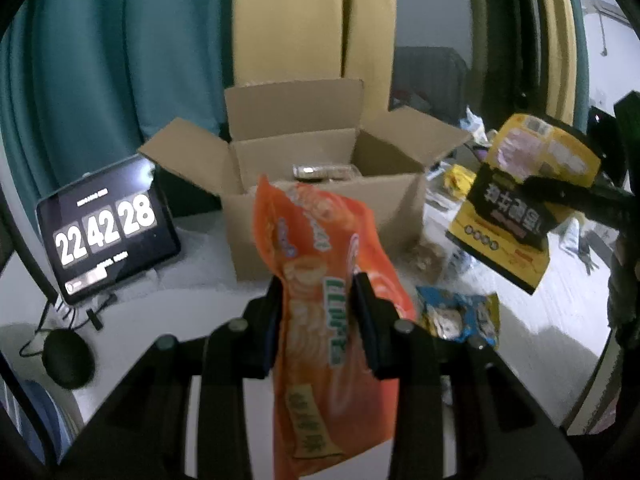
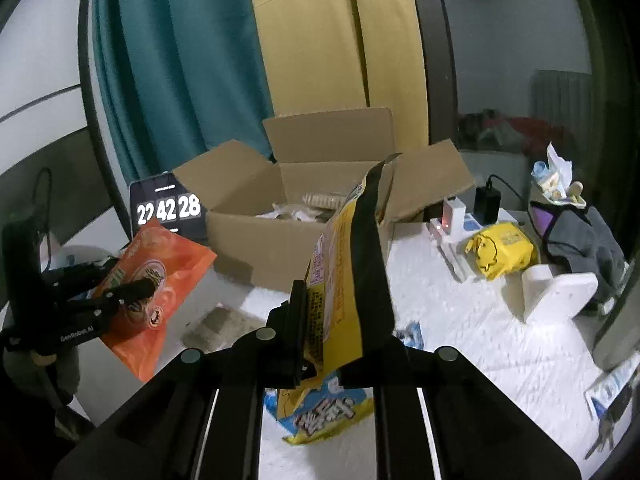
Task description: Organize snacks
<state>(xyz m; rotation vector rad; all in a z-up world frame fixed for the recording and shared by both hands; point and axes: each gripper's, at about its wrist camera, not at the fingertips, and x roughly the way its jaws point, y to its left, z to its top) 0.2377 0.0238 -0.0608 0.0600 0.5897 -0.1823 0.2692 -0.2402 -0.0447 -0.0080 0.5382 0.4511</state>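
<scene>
Here both tongs, left point(image 1: 318, 300); right point(image 2: 340, 320), tilt down, gripping bags.

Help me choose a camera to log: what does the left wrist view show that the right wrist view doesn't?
Only the left wrist view shows the black mouse by the tablet. Only the right wrist view shows the yellow pouch, the white foam block and the grey clothes. Both show the open cardboard box, the clock tablet, the orange snack bag and the yellow-and-black snack bag.
</scene>
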